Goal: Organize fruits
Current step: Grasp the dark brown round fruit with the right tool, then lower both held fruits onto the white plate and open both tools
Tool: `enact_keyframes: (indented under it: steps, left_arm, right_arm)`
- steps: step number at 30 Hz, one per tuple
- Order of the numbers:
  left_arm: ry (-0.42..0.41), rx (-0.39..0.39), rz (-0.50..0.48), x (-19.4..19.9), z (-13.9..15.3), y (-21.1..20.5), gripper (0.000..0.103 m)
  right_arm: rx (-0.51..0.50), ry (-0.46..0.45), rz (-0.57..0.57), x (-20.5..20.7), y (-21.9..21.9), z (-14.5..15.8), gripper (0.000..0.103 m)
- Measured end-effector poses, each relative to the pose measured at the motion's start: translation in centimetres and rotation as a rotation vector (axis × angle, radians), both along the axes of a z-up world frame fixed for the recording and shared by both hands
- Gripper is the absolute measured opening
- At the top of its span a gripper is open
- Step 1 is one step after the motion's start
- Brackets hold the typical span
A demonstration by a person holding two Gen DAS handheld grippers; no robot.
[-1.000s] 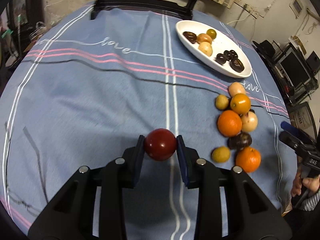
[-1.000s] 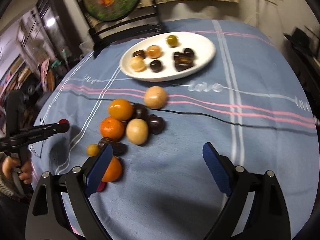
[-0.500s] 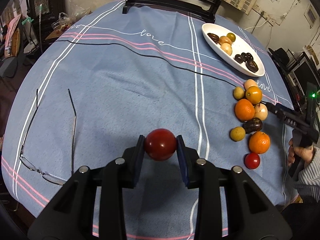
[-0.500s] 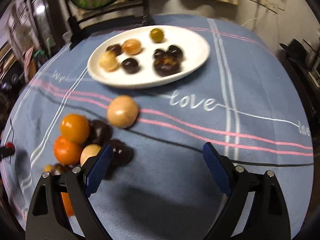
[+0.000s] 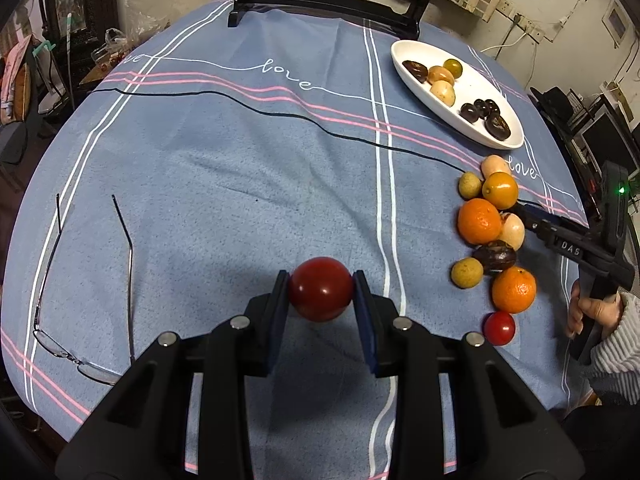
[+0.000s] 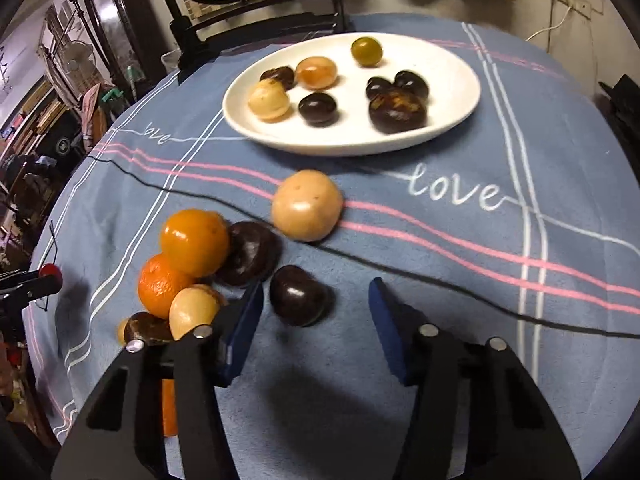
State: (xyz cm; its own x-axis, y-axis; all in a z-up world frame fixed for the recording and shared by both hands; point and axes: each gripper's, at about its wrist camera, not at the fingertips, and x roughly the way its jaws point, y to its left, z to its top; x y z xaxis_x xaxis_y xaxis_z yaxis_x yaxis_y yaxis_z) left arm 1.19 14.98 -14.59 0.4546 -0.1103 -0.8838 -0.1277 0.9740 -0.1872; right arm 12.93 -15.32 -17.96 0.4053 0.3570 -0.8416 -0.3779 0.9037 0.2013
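Two grippers are at work over the blue tablecloth point(image 5: 240, 184). The left gripper point(image 5: 321, 294) pinches a red tomato point(image 5: 320, 288) between its pads, clear of the cloth. The right gripper point(image 6: 316, 312) has just been narrowing its jaws around a dark fruit point(image 6: 298, 295) that lies on the cloth; the pads are not yet pressing on it. That fruit lies just beside a loose heap holding an orange point(image 6: 160, 286), a yellow fruit point(image 6: 195, 242) and a second dark fruit point(image 6: 250, 254). Risk, as judged: the left pad sits close to the heap and could nudge a neighbour, sending round fruit rolling. The white plate point(image 6: 452, 80), already holding several fruits, lies beyond.
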Motion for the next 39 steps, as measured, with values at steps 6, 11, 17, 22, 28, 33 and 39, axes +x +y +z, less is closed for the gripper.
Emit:
enact_keyframes:
  steps: [6, 11, 17, 22, 28, 33, 39]
  left_arm:
    - [0.011, -0.002, -0.015, 0.3, -0.4, -0.4, 0.032]
    - [0.008, -0.011, -0.025, 0.5, -0.5, -0.7, 0.032]
    - [-0.035, -0.02, -0.057, 0.9, 0.5, -1.7, 0.032]
    - [-0.055, -0.027, -0.099, 2.2, 1.1, -3.3, 0.032]
    - [-0.098, -0.014, -0.206, 6.5, 2.8, -7.2, 0.032]
    - [-0.139, -0.018, -0.289, 11.5, 4.3, -11.0, 0.032]
    - [-0.143, -0.013, -0.371, 17.0, 4.2, -15.3, 0.032]
  right_arm:
    - [0.009, 0.004, 0.03, 0.0, 1.0, -0.2, 0.029]
    - [0.04, 0.013, -0.002, -0.7, 0.3, 0.2, 0.029]
    - [0.075, 0.007, -0.063, -2.7, -2.3, 1.4, 0.029]
    - [0.077, -0.005, -0.113, -4.3, -4.6, 2.3, 0.029]
    - [0.069, -0.038, -0.17, -4.4, -7.4, 3.7, 0.029]
    - [0.073, -0.085, -0.196, -1.9, -8.7, 5.7, 0.029]
    - [0.088, -0.131, -0.173, 3.1, -7.9, 7.2, 0.029]
